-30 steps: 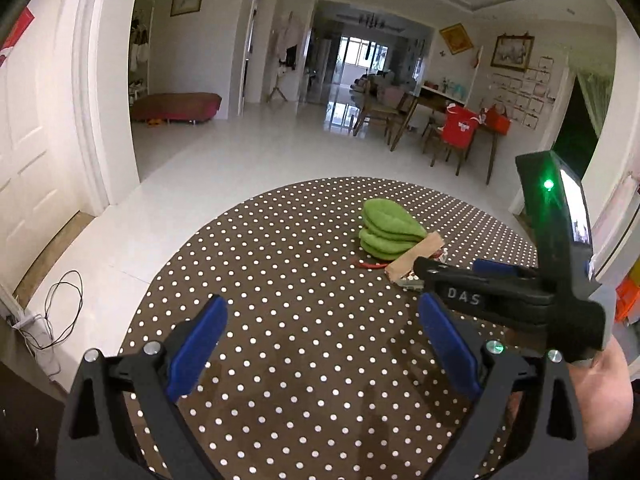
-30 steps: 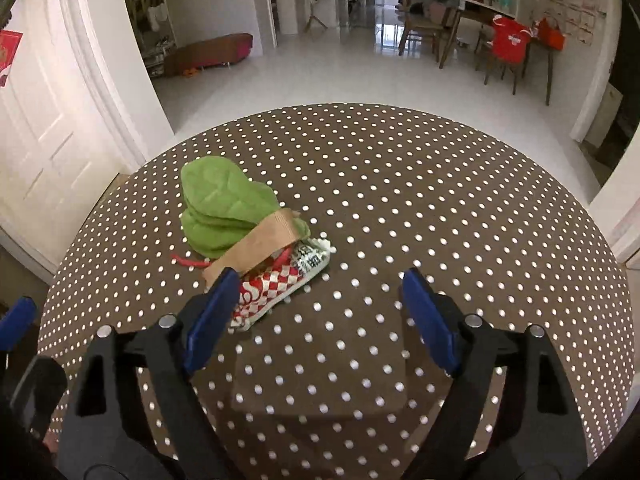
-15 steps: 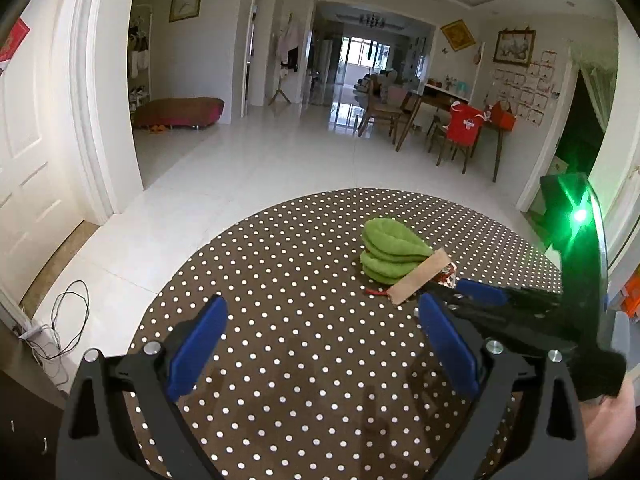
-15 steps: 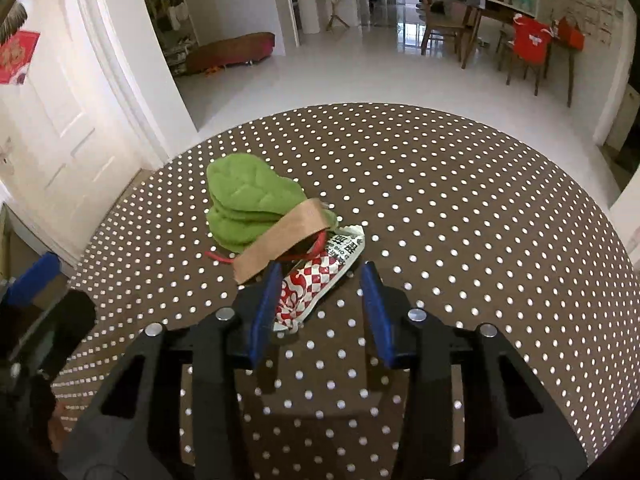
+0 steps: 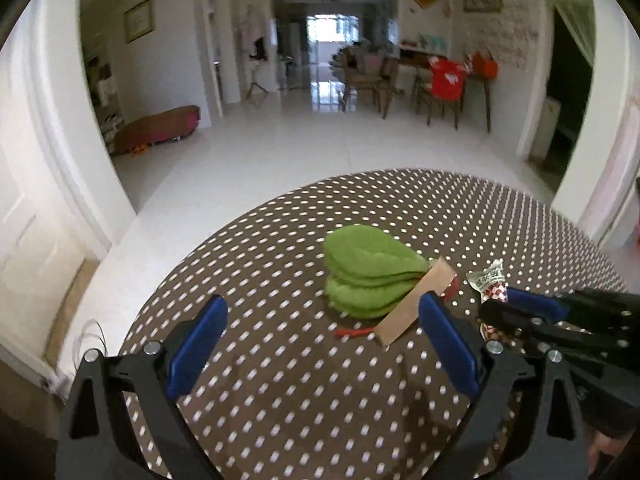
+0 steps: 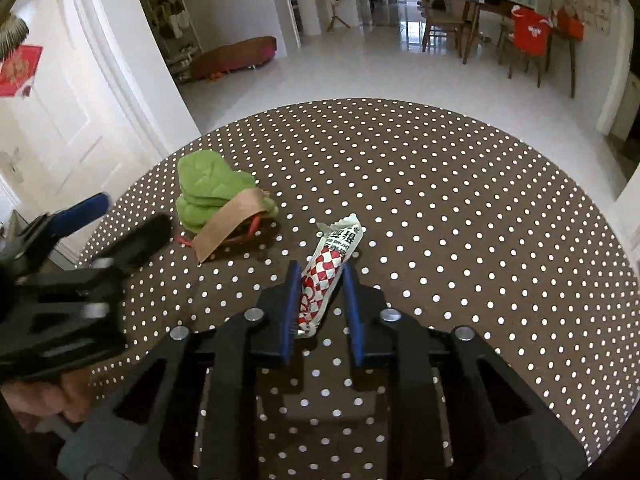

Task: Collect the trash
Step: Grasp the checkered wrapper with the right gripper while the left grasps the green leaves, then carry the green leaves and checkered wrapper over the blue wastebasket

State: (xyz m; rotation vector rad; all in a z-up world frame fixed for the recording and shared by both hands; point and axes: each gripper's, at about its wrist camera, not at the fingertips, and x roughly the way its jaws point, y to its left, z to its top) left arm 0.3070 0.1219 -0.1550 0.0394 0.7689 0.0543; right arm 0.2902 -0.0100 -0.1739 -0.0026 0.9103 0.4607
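My right tongs (image 6: 320, 300) have just been closing and now grip a red-and-white checked wrapper (image 6: 326, 268), its far end poking out ahead over the dotted surface (image 6: 460, 208). My left tongs (image 5: 320, 344) hang wide open and empty. Just ahead of them, toward their right finger, lies a stack of green leaves (image 5: 368, 280) under a brown paper strip (image 5: 416, 304).

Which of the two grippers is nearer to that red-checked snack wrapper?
Right. The right gripper has the wrapper between its jaws, which have just been closing. The left gripper is open, off beside it, facing the green leaves.
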